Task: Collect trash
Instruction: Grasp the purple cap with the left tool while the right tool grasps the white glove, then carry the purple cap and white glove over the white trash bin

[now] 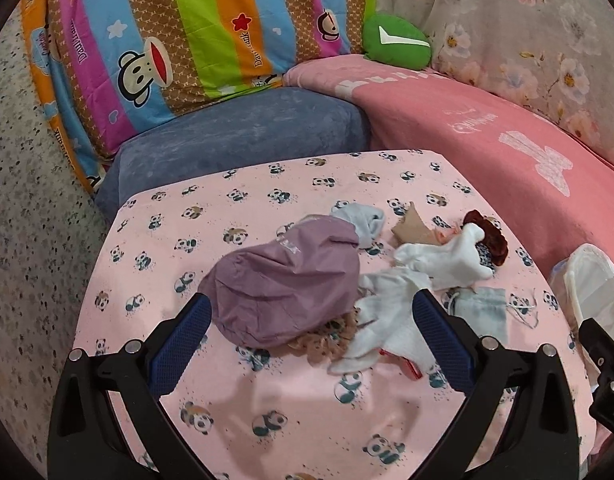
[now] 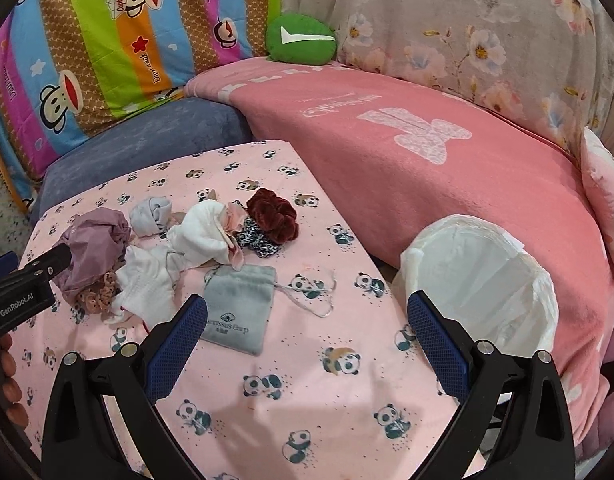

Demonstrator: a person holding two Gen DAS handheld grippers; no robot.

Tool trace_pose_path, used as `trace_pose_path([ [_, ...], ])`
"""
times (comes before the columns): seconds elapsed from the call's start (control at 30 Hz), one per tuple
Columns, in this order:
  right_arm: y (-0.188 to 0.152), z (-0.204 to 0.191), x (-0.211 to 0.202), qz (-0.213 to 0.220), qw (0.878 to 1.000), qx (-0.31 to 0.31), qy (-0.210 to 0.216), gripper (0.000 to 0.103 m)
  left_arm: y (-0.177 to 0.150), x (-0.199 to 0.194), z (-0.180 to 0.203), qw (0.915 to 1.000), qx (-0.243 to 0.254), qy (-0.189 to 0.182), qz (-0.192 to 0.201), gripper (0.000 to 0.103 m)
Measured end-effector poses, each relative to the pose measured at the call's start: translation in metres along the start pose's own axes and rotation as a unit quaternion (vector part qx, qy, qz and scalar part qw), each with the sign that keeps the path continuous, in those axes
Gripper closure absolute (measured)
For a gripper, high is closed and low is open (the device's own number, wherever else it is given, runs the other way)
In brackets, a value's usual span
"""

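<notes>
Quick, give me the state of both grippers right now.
Left gripper: open, holding nothing, poised over the purple bag and white glove.
Right gripper: open, holding nothing, above the grey pouch.

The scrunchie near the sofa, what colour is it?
Dark red velvet scrunchie, clearest in the right wrist view.

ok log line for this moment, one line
left gripper: open over purple bag | right gripper: open, empty, near grey pouch | bin: lined, beside table
</notes>
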State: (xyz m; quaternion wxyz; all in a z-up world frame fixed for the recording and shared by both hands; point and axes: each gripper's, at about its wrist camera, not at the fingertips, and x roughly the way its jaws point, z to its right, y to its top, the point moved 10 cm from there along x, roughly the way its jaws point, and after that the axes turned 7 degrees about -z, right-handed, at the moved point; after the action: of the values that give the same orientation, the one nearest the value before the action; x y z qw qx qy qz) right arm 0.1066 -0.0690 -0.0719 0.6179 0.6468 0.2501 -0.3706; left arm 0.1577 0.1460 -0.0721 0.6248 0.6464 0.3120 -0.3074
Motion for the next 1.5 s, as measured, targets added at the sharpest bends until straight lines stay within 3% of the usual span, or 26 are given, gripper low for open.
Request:
trace_pose_path([
  [0.37, 0.038, -0.058, 0.051, -0.019, 0.998, -0.004, 0.056, 0.005, 0.026, 0.050, -0.028, 0.9982, -0.035, -0.034, -0.036, 0.008],
  [0.53, 0.048, -0.086, 0.079, -0.031, 0.997, -0.022, 0.064, 0.007, 0.023, 0.066, -0.025, 0.9956, -0.036, -0.063, -0.060, 0.023],
  [0.7, 0.050, -0.104, 0.100, -0.045, 0.996, -0.041, 0.068, 0.022, 0.018, 0.074, -0.020, 0.9919, -0.038, -0.093, -0.078, 0.051],
  [0.83, 0.047, -0.114, 0.117, -0.062, 0.994, -0.053, 0.073, 0.051, 0.017, 0.074, -0.015, 0.9890, -0.036, -0.117, -0.083, 0.083],
  [0.87, 0.045, -0.116, 0.121, -0.068, 0.993, -0.055, 0.075, 0.062, 0.018, 0.073, -0.015, 0.9888, -0.033, -0.120, -0.082, 0.092],
  [0.9, 0.044, -0.117, 0.124, -0.073, 0.993, -0.057, 0.077, 0.075, 0.019, 0.070, -0.014, 0.9886, -0.031, -0.124, -0.079, 0.095],
  [0.97, 0.043, -0.119, 0.125, -0.076, 0.992, -0.057, 0.084, 0.088, 0.023, 0.064, -0.014, 0.9891, -0.028, -0.126, -0.071, 0.097],
  [1.27, 0.059, -0.113, 0.076, -0.034, 0.993, -0.050, 0.103, 0.092, 0.054, 0.017, 0.002, 0.9904, -0.002, -0.137, -0.019, 0.098],
  [1.5, 0.077, -0.067, 0.019, 0.014, 0.997, -0.016, 0.076, 0.092, 0.070, -0.021, 0.060, 0.9849, 0.056, -0.163, 0.017, 0.098],
])
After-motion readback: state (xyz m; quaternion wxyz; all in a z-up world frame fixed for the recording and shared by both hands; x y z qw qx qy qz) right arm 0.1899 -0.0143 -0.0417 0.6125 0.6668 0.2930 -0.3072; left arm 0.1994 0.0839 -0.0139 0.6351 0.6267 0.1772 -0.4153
